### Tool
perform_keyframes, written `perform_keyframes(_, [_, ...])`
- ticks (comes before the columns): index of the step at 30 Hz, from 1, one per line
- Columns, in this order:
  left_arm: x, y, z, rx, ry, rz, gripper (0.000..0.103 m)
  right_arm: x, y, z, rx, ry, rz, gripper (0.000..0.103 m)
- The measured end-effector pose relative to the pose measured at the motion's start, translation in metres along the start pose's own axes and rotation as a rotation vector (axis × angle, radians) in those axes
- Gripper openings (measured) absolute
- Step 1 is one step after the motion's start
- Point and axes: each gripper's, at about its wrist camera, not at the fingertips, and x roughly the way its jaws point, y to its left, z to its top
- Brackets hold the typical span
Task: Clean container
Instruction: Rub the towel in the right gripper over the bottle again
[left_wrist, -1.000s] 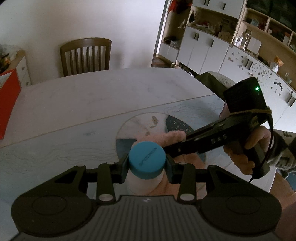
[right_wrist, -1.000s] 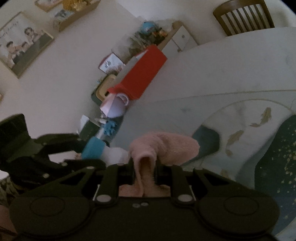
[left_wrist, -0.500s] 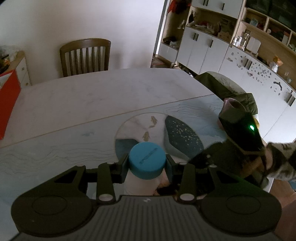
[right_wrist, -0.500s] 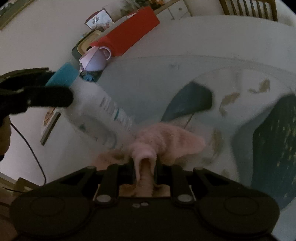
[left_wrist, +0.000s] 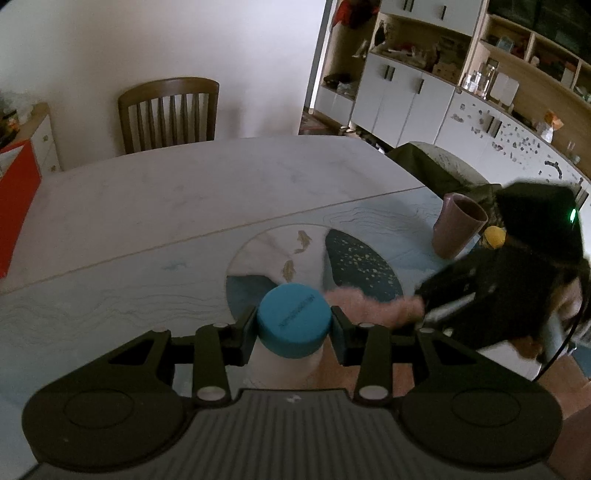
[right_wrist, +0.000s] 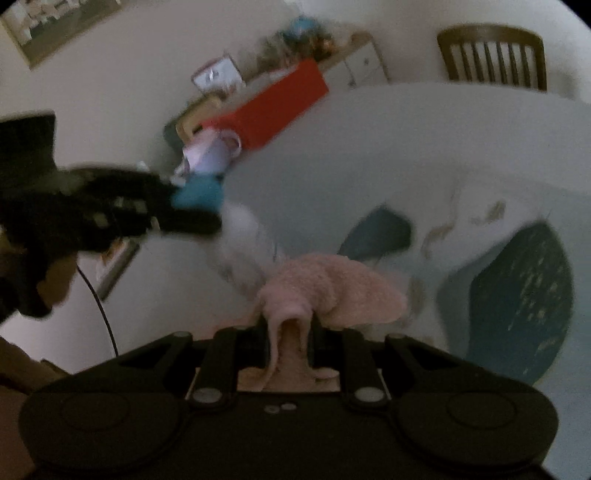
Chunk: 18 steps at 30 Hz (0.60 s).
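Quick head count of what's on and around the counter

Two claws, the left claw (left_wrist: 293, 326) and the right claw (right_wrist: 290, 345). One white container (left_wrist: 282, 363) with one blue cap (left_wrist: 293, 321), one pink cloth (right_wrist: 332, 291), one brownish cup (left_wrist: 458, 230) and one counter (left_wrist: 184, 206) with one printed mat (left_wrist: 110, 295). Also one wooden chair (left_wrist: 168, 112), one red box (right_wrist: 273, 105) and one pale mug (right_wrist: 212, 151).

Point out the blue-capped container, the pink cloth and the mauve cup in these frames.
blue-capped container (left_wrist: 293, 319): left wrist view, top face of its blue cap.
pink cloth (right_wrist: 332, 291): right wrist view, bunched part ahead of the right claw.
mauve cup (left_wrist: 456, 230): left wrist view, outer side wall below the rim.
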Motion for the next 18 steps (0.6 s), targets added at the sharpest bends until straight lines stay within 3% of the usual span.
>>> perform_keyframes(8, [-0.015,-0.006,0.007,0.016,-0.057,0.036,0.045,-0.026,0.006,0.035,-0.069,-0.088,0.034,0.016])
perform_keyframes(18, [-0.014,-0.008,0.005,-0.01,-0.065,0.038,0.038,-0.001,0.002,0.066,-0.053,-0.091,0.13,0.016])
